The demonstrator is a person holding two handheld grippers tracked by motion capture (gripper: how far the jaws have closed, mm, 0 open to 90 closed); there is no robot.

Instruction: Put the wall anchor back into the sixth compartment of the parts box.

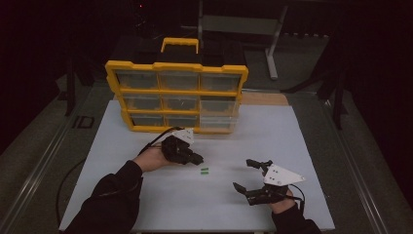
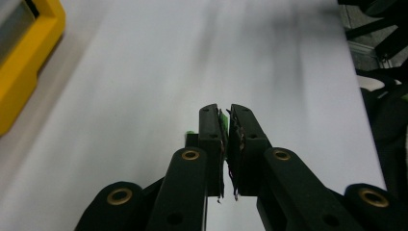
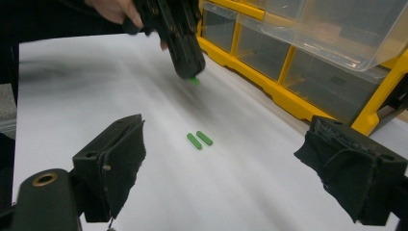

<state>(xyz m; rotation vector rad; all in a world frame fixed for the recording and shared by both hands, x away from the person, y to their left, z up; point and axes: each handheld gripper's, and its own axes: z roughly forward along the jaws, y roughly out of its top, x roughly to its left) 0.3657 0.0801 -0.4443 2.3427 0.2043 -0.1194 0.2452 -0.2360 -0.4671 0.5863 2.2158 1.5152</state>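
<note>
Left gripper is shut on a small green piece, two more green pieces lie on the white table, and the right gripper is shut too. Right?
Not quite: the right gripper is open, its fingers wide apart in the right gripper view. The rest holds: the left gripper is shut on a small green piece, and two more green pieces lie on the white table.

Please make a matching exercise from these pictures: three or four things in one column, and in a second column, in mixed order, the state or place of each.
Things:
1. left gripper
2. right gripper
3. two green pieces
4. yellow organizer

States or places:
A. lying side by side on the white table
B. jaws wide open
C. standing at the far side of the table
D. shut on a small green piece

Pairs: 1-D, 2-B, 3-A, 4-C
</note>
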